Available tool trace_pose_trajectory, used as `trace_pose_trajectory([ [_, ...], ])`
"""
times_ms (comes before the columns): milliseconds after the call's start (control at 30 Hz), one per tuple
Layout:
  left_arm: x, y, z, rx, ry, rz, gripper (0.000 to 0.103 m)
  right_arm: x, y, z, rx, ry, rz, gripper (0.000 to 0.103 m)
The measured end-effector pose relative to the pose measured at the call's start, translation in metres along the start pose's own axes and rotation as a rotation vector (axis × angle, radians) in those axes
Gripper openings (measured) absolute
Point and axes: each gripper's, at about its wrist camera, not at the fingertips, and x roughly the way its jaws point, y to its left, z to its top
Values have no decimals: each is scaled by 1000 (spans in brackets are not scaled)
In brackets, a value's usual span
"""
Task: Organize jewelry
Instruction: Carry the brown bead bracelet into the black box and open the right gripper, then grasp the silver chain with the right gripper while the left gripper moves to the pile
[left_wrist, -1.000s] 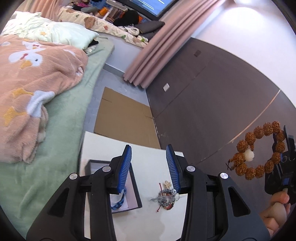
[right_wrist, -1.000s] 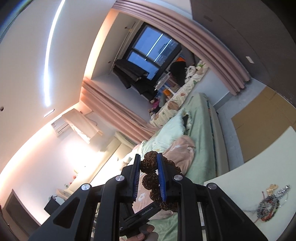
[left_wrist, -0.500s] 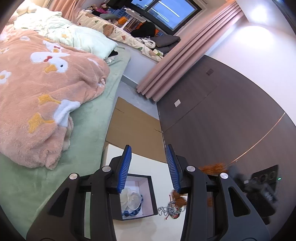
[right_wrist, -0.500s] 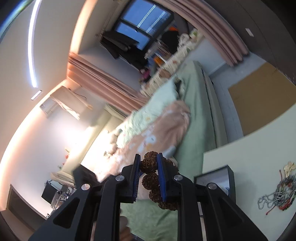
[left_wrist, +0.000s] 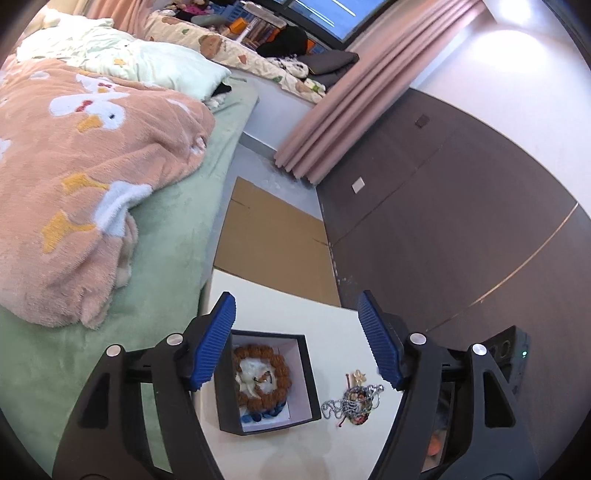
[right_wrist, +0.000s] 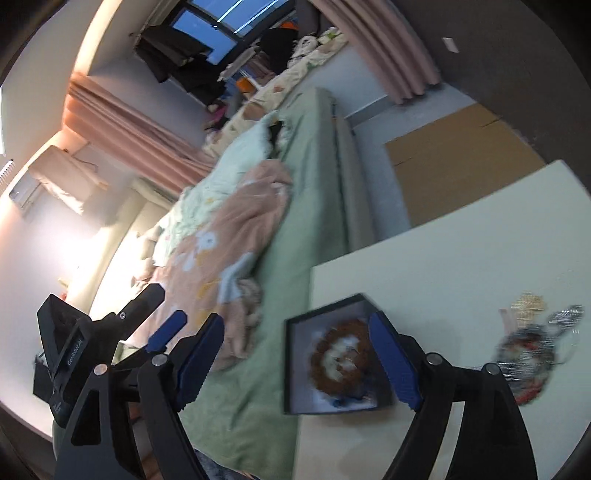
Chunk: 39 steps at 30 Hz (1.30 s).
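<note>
A brown bead bracelet (left_wrist: 261, 380) lies in a black box with a white lining (left_wrist: 306, 373) on the cream table (left_wrist: 280, 306). It rests on white and blue pieces. A tangle of chains and beads (left_wrist: 354, 402) lies on the table right of the box. My left gripper (left_wrist: 297, 341) is open and empty above the box. In the right wrist view the box (right_wrist: 291, 369) and bracelet (right_wrist: 343, 360) are blurred. My right gripper (right_wrist: 297, 356) is open and empty just above the box. The tangle (right_wrist: 532, 358) lies to its right.
A bed with a green sheet (left_wrist: 173, 236) and a pink duck blanket (left_wrist: 74, 155) runs along the table's left edge. Flat cardboard (left_wrist: 273, 240) lies on the floor beyond the table. A dark wall panel (left_wrist: 461, 206) stands to the right.
My right gripper came down over the box, opened and let go of the brown bead bracelet, which now lies in the box. My left gripper has opened wider.
</note>
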Motion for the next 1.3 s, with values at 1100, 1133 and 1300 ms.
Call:
trace_pose_trajectory([
  [1100,104,-94,-84,237,224,34,60,10,-172,4,106,156,-580,33],
  [1133,106,-94,-84,237,225,36,60,12,-172,4,99,154,-598,29],
  [1300,111,-94,-89,247,237,45,60,4,-176,4,120,128,-576,16],
])
